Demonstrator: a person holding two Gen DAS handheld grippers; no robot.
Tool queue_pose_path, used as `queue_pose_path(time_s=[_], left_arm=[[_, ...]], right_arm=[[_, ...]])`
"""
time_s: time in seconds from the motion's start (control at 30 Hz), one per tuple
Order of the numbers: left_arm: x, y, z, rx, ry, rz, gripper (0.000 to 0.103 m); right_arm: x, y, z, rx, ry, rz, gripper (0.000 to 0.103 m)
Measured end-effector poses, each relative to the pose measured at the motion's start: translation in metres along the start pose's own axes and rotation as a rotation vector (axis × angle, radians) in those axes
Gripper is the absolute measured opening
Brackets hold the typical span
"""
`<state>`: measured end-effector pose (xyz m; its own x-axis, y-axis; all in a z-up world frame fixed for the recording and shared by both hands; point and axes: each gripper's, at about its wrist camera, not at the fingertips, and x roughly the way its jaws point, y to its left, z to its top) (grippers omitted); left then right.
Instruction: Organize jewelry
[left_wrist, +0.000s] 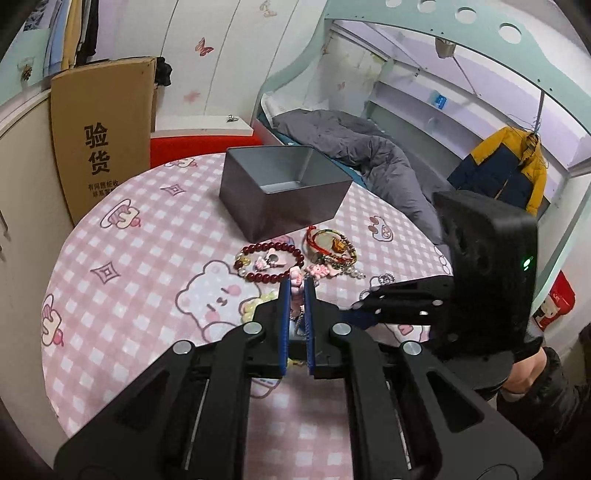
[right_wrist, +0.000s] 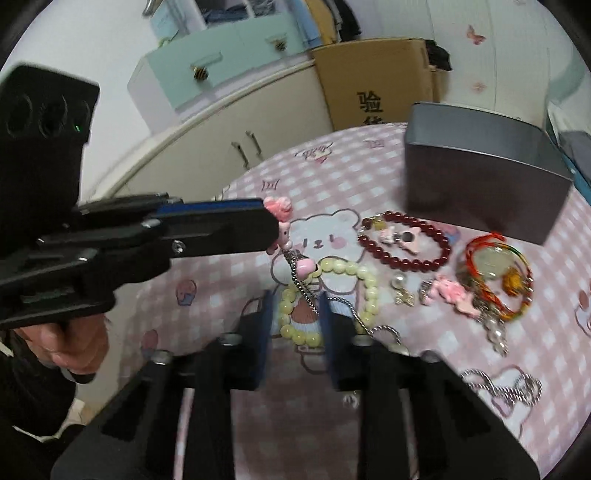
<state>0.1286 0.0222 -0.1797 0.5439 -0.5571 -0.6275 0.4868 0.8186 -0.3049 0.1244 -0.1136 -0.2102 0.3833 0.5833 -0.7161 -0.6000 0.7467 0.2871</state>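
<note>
My left gripper (left_wrist: 296, 286) is shut on a pink charm necklace (left_wrist: 295, 275); in the right wrist view the charm (right_wrist: 280, 214) sticks out of its tips and a silver chain (right_wrist: 301, 280) hangs to the table. My right gripper (right_wrist: 295, 306) is open over a cream bead bracelet (right_wrist: 371, 295). A dark red bead bracelet (left_wrist: 269, 260) (right_wrist: 406, 240), a red-and-green cord bangle (left_wrist: 330, 245) (right_wrist: 495, 273) and pink charms (right_wrist: 452, 293) lie before an open grey metal tin (left_wrist: 284, 188) (right_wrist: 480, 173). The right gripper shows in the left wrist view (left_wrist: 354, 306).
The round table has a pink checked cloth (left_wrist: 147, 266). A cardboard box (left_wrist: 103, 133) stands behind it on the left, a bed with a grey duvet (left_wrist: 362, 147) behind right. More silver chain (right_wrist: 502, 384) lies at the right front.
</note>
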Motion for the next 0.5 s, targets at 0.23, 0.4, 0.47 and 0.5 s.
queue_pose_path(time_s=[0.23,0.4,0.47,0.5], left_arm=[[0.001,0.01,-0.009,-0.012,0.019,-0.005,0.007],[-0.002,0.012,-0.015,-0.027,0.02,-0.04,0.007],[-0.007,0.014,-0.013,-0.036,0.003,-0.032,0.007],[-0.01,0.014,-0.011,-0.04,-0.005,-0.03,0.007]], right_arm=[[-0.02,-0.016,0.001,0.04,-0.047,-0.046,0.002],[-0.023,-0.03,0.003,0.082,-0.054,-0.103,0.002],[-0.031,-0.03,0.004,0.091,-0.079,-0.107,0.002],[-0.038,-0.029,0.006,0.089,-0.103,-0.104,0.002]])
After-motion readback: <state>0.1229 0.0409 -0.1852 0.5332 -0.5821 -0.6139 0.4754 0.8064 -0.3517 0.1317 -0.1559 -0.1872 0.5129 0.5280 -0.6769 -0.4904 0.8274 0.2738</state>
